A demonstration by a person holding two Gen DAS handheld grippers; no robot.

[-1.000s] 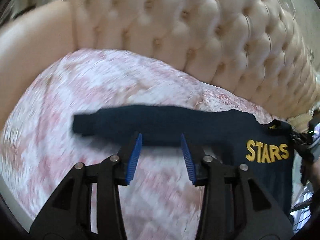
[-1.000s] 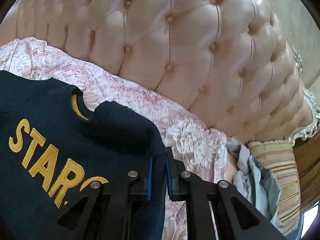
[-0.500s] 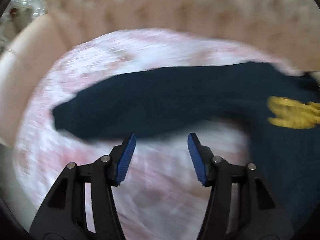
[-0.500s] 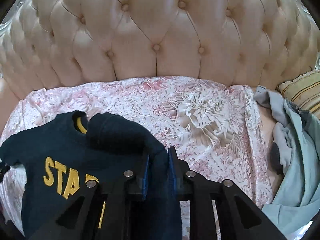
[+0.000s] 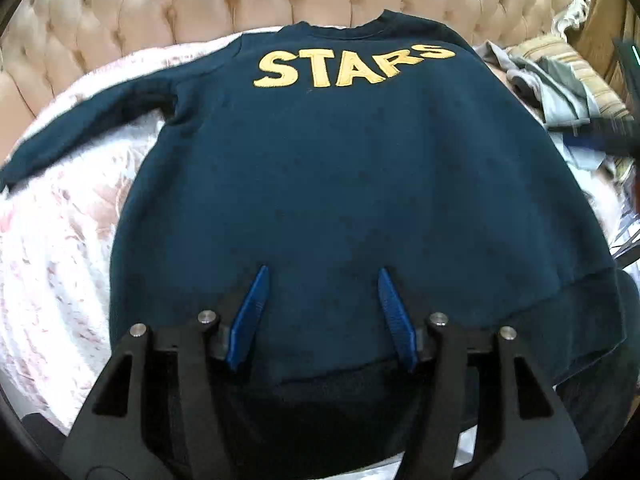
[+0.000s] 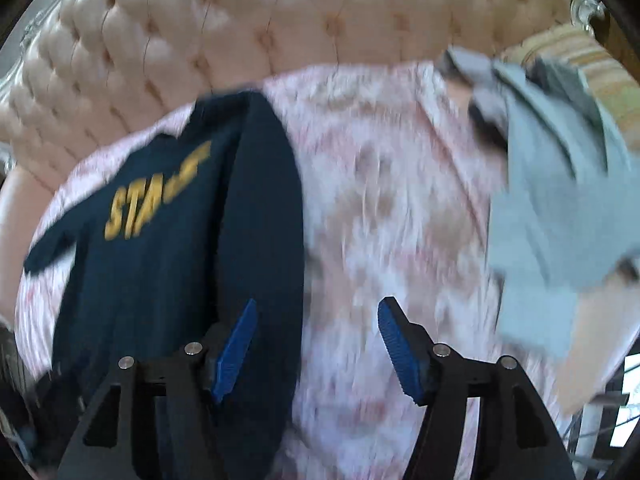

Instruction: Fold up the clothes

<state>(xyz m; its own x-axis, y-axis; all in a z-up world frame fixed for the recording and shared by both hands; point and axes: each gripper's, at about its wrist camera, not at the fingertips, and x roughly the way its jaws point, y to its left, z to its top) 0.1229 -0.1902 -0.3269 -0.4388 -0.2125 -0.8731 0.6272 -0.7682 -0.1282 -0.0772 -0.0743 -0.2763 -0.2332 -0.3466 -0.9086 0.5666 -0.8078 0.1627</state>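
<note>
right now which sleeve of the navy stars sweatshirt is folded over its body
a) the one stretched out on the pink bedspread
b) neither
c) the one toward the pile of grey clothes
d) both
c: in the right wrist view one sleeve lies over the sweatshirt on the side facing the grey clothes; the other sleeve stretches across the bedspread.

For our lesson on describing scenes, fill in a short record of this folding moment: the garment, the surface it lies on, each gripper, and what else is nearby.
garment: navy sweatshirt with yellow STARS lettering, front up
sleeves: one sleeve stretched out sideways; the other folded in over the body
surface: pink floral bedspread
backdrop: cream tufted headboard
left gripper: open, over the sweatshirt's lower part
right gripper: open, holding nothing
nearby: pile of grey clothes beside a striped pillow
</note>
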